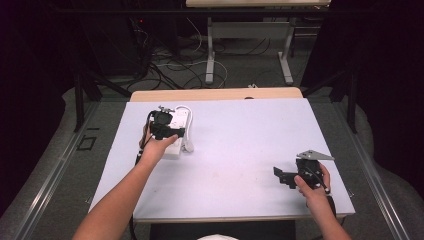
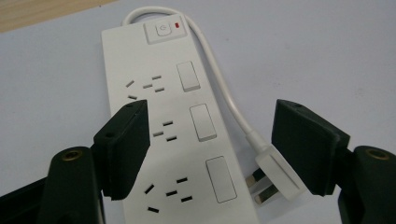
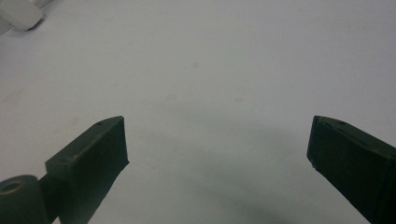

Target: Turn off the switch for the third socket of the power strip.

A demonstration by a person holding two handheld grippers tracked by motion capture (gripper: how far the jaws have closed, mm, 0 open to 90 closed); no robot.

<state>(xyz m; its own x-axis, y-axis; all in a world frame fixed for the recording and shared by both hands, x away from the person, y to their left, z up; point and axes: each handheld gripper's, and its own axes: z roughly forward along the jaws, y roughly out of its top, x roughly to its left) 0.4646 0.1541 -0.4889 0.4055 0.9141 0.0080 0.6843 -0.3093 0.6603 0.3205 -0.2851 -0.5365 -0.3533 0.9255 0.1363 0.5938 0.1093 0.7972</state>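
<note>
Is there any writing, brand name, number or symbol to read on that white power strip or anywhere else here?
No words, brand or numbers can be read anywhere.
Power symbol, a circle with a stroke: on the main switch at the far end of the power strip, beside a small red light.
The three rocker switches are blank.
The plug carries no readable marking.
</note>
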